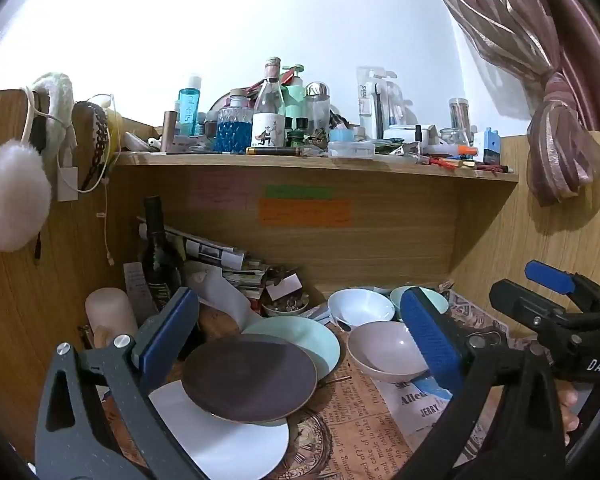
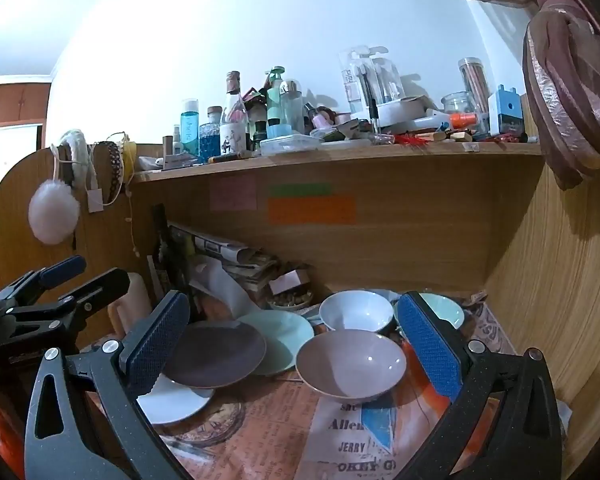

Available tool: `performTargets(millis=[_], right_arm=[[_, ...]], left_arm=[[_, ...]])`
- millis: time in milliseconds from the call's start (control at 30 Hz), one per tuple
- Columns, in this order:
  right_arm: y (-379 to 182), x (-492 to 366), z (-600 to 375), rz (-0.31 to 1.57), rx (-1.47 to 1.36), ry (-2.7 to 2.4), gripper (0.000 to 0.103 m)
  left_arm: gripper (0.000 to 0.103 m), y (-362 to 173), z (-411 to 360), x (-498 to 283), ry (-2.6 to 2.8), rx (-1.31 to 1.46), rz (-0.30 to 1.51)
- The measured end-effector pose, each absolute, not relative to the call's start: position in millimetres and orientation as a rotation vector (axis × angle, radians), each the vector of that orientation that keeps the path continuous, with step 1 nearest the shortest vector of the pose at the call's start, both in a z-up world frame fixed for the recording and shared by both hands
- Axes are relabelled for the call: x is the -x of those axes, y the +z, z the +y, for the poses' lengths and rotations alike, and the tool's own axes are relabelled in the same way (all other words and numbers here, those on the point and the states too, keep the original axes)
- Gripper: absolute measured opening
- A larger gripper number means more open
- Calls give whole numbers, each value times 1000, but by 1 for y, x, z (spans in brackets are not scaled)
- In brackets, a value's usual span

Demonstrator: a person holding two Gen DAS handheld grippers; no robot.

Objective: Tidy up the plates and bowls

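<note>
Both tools stand wide open and hold nothing. The left tool [image 1: 300,344] hangs over the plates; the right tool [image 2: 296,344] hangs over the pinkish bowl [image 2: 350,364], and its body also shows at the right edge of the left wrist view, partly cut off.

On the newspaper-covered surface [image 2: 268,436] three plates overlap on the left: a brown plate [image 1: 249,380] lies on top, its near edge over a white plate [image 1: 220,440] and its far right edge over a pale green plate [image 1: 304,338]. The left tool's left finger [image 1: 168,332] hides part of the white plate's rim.

To the right sit the bowls. The pinkish bowl is nearest, just beside the green plate. Behind it stands a white bowl [image 2: 356,312], and to the right of that a pale green bowl [image 2: 444,312], half hidden behind the right tool's right finger [image 2: 428,352]. Whether the bowls touch one another cannot be told.

At the far left corner a dark bottle [image 1: 158,256], a cream candle [image 1: 110,312] and a heap of papers [image 1: 228,260] crowd together; a small dish [image 1: 286,306] behind the plates holds things too small to make out. The shelf [image 1: 300,160] above carries many bottles and jars.
</note>
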State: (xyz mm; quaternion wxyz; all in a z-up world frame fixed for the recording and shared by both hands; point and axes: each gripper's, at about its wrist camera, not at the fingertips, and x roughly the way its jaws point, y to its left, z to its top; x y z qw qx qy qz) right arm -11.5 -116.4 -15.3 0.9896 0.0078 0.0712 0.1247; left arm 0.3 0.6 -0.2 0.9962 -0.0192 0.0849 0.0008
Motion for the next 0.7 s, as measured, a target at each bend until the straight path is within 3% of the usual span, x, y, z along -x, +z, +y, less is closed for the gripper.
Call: performTargets(millis=[700], right_arm=[[-15,5,-113,145,-27,270,103]], left_arm=[[103,-4,2,-3,1,25,169]])
